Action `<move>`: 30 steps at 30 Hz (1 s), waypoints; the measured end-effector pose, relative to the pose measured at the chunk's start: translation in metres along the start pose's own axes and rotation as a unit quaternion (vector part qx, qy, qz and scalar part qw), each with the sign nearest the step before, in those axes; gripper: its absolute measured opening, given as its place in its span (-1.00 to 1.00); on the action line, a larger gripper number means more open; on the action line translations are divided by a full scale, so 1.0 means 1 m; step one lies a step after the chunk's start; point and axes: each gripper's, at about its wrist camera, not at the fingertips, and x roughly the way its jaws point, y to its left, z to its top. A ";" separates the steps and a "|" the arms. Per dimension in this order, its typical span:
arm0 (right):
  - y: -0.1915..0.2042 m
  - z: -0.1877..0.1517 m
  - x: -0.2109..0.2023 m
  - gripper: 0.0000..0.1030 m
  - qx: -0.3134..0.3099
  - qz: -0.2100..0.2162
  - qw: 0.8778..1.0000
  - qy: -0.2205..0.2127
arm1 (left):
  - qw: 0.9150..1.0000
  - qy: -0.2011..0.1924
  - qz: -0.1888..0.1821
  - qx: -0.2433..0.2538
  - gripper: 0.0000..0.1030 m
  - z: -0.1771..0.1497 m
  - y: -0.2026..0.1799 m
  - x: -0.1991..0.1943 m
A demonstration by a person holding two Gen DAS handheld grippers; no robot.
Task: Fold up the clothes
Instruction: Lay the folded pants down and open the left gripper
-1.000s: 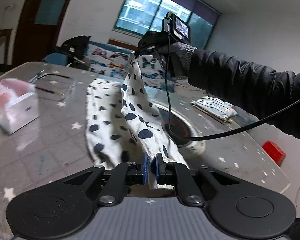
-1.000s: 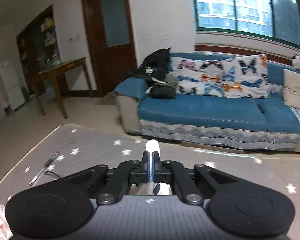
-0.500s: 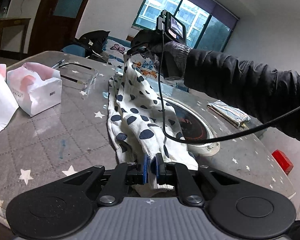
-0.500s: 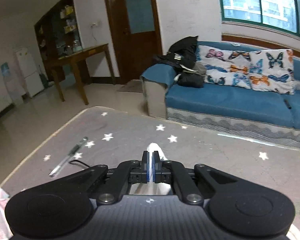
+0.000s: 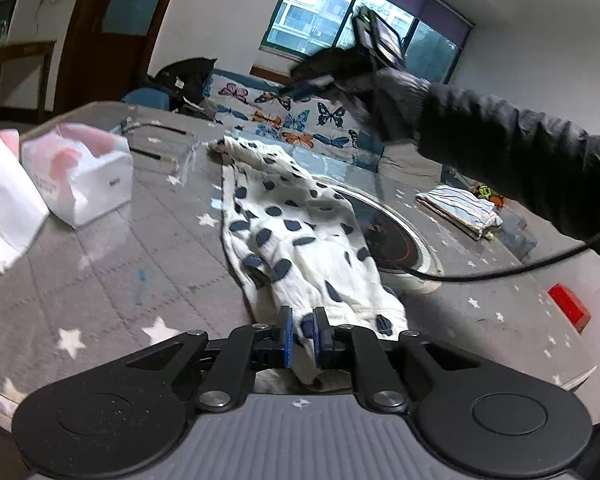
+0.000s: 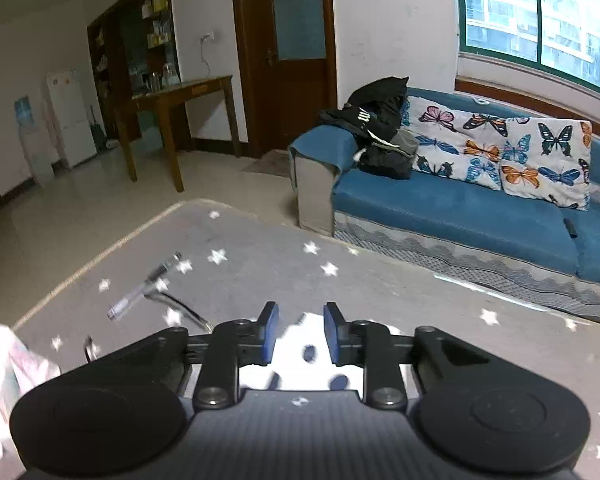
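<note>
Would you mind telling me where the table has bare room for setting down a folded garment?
Free: the grey starred cloth between the white bag and the spotted garment. Crowded: the garment overlaps the round hotplate, with folded striped cloth beyond.

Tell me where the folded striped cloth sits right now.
In the left wrist view, the folded striped cloth lies on the table's far right part, beyond the round inset burner and apart from the spotted garment.
</note>
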 end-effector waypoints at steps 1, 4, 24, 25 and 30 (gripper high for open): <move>-0.004 -0.006 -0.003 -0.53 -0.001 -0.005 1.000 0.008 | 1.000 -0.003 0.004 0.004 -0.77 0.002 0.001 -0.001; -0.016 -0.028 -0.007 -0.53 -0.009 -0.016 0.999 0.034 | 1.000 -0.015 0.017 0.002 -0.77 0.016 0.005 0.002; -0.074 -0.129 -0.016 -0.27 0.072 0.043 0.990 0.109 | 0.993 0.026 0.097 0.054 0.14 0.105 0.029 0.135; -0.077 -0.133 -0.018 -0.27 0.080 0.050 0.989 0.110 | 0.993 0.034 0.099 0.049 0.14 0.106 0.034 0.140; -0.090 -0.150 -0.033 -0.27 0.115 0.083 0.984 0.105 | 0.993 0.048 0.101 0.044 0.10 0.105 0.044 0.151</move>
